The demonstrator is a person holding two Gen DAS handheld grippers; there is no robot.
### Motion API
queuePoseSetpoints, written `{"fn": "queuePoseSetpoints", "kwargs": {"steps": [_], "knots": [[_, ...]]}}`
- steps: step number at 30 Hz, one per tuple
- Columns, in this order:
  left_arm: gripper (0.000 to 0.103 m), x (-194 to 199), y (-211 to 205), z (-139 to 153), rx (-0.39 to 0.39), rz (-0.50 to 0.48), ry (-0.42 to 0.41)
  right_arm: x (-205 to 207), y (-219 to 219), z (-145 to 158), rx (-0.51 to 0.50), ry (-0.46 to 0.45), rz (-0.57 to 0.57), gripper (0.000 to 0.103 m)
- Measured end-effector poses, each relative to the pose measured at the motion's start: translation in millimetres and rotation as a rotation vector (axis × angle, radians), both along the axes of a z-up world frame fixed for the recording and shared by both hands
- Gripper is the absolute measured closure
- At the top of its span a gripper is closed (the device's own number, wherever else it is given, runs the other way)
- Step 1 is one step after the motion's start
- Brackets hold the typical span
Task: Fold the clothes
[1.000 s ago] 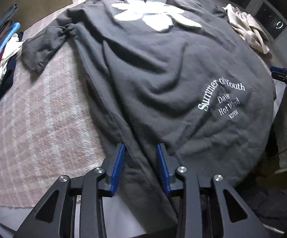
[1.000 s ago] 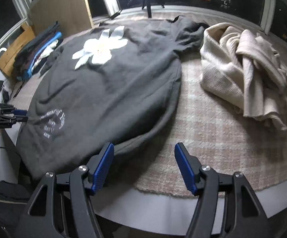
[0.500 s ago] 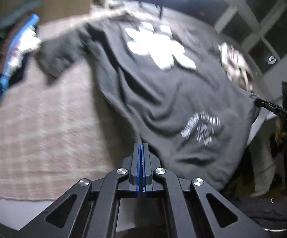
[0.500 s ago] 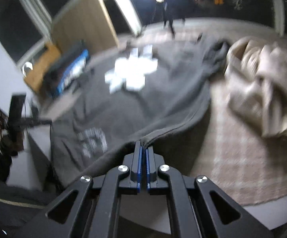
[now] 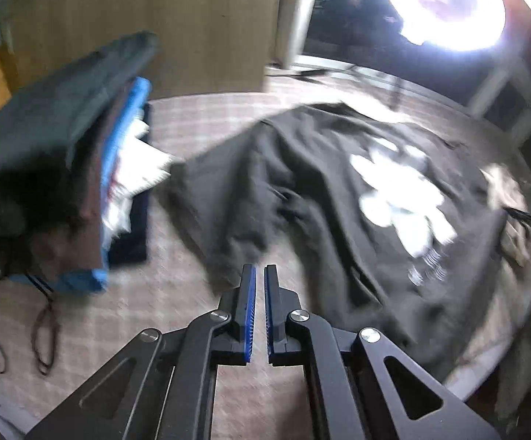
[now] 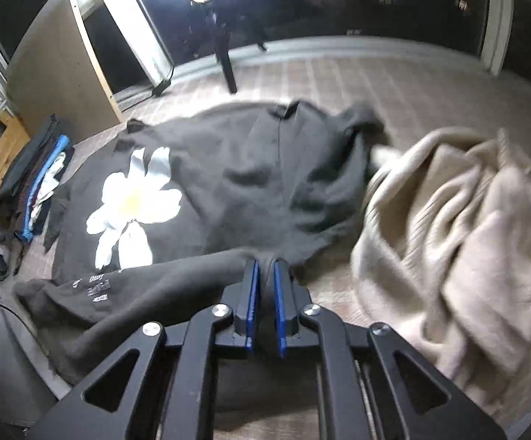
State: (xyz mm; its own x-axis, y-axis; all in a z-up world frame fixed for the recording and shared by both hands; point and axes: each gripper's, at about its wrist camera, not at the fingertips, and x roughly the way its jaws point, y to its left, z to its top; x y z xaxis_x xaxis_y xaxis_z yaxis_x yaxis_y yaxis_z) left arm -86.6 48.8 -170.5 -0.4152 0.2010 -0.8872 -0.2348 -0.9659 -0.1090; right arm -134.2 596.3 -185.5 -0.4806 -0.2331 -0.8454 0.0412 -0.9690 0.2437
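1. Right gripper [image 6: 266, 275] first — its blue pads [image 6: 252, 293] are drawn almost together, leaving a narrow slot, and a pinch of the black sweatshirt [image 6: 236, 168] hem is bunched up between them. I read that as clamped on the fabric.
2. The sweatshirt lies spread over the checked pink-beige cloth [image 6: 393, 84] that covers the surface, its lower edge doubled back toward the white daisy print [image 6: 133, 201]. The small white lettering [image 6: 94, 288] sits on the folded-over strip, just to the left of my right gripper.
3. Left gripper [image 5: 259, 282] — pads nearly closed here too, a thin gap showing between them. I see the cloth's checks through that gap, and the sweatshirt's edge runs just past the tips; I can't tell whether any fabric is caught in there. The picture is heavily blurred.
4. From the left wrist view the sweatshirt [image 5: 320, 190] fills the right half of the frame, rumpled, daisy print [image 5: 401, 198] showing.
5. A cream knit garment [image 6: 459, 242] is heaped on the cloth just to the right of the sweatshirt, touching its far sleeve.
6. Over on the left sits a stack of folded clothes [image 5: 63, 168] — dark layers with a bright blue one showing along the edge.
7. A bright lamp [image 5: 445, 3] glares at the top of the left view.
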Motion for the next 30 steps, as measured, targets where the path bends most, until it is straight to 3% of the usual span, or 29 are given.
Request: {"fn": "queuePoseSetpoints", "kwargs": {"steps": [2,3,9,15,22,23,25,28,30], "knots": [[0.080,31,10,-11,-0.006,-0.051,-0.026,14,1,-3,-0.012,0.000,0.020,0.061],[0.080,47,15,-20,0.011,-0.067,-0.068,22,2,-4,-0.018,-0.006,0.030,0.060],[0.079,114,53,-66,0.080,-0.112,-0.241,66,12,-27,0.012,-0.069,0.036,0.059],[0.072,124,80,-88,0.095,-0.122,-0.302,83,14,-39,0.008,-0.103,0.047,0.059],[0.072,129,103,-92,0.004,-0.165,-0.266,86,4,-35,0.030,-0.084,0.095,0.059],[0.073,130,105,-94,-0.004,-0.169,-0.262,84,1,-37,0.049,-0.085,0.103,0.059],[0.098,129,104,-93,-0.004,-0.161,-0.247,79,-3,-44,0.072,-0.094,0.109,0.059],[0.099,131,84,-89,0.015,-0.085,-0.248,70,-11,-54,0.090,-0.106,0.135,0.059],[0.099,138,70,-85,-0.027,-0.035,-0.230,65,-16,-61,0.114,-0.120,0.156,0.059]]}}
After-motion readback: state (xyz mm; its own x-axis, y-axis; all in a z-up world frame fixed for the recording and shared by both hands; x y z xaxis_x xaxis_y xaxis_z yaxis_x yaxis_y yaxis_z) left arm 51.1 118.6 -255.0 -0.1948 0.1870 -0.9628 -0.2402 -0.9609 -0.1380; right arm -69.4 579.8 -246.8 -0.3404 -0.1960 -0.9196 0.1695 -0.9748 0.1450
